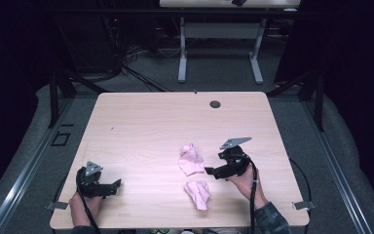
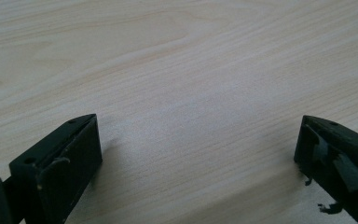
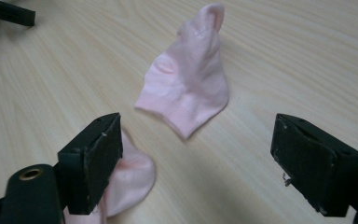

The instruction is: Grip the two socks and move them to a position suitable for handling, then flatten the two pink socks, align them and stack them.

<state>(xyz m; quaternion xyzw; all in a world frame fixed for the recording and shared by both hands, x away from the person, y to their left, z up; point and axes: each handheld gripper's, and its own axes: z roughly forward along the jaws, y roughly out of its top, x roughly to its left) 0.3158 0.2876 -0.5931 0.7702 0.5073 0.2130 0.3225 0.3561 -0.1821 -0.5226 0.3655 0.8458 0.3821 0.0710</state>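
While the left gripper [image 2: 198, 154] gapes over bare table [image 2: 177, 70], the right gripper [image 3: 196, 163], equally wide and empty, perhaps overlaps one pink sock [image 3: 130, 179].

The table [image 1: 141, 126] is pale wood or wood-look laminate, smooth and matt with fine straight grain lines, and there's a small dark round plug [image 1: 215, 104] set into it near the far edge. Both pink socks, the far sock [image 3: 186, 84] and the near sock [image 3: 128, 184], are soft knit cloth with a ribbed cuff, no shine at all. The right gripper [image 3: 196, 158] and left gripper [image 2: 196, 154] look like matt black plastic, a bit scuffed at the edges, and the floor [image 1: 224, 73] looks like grey carpet.
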